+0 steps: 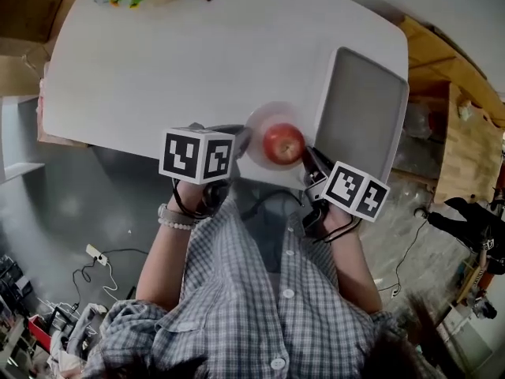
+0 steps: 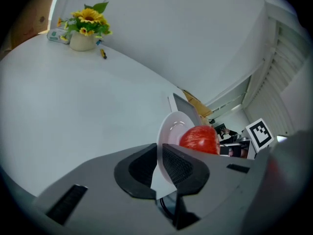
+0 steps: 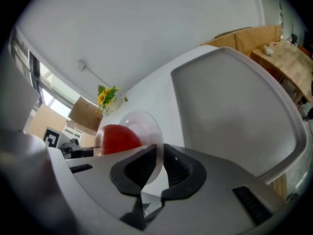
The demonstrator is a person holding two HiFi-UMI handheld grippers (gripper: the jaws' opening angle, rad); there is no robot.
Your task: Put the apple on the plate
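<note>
We are pinching the plate (image 1: 264, 115) rim from opposite sides with left tool (image 2: 159, 168) and right tool (image 3: 160, 168), presumably levelling it so the apple (image 1: 283, 144) on it sits steady.

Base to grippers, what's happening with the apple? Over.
Left gripper shut on plate rim, right gripper too. Apple sitting on plate, at table edge. Nothing in the way; tray alongside.

apple (image 1: 283, 144): glossy, smooth | plate (image 1: 259, 126): glossy translucent plastic | table (image 1: 197, 61): matt, smooth | tray (image 1: 363, 109): matt
</note>
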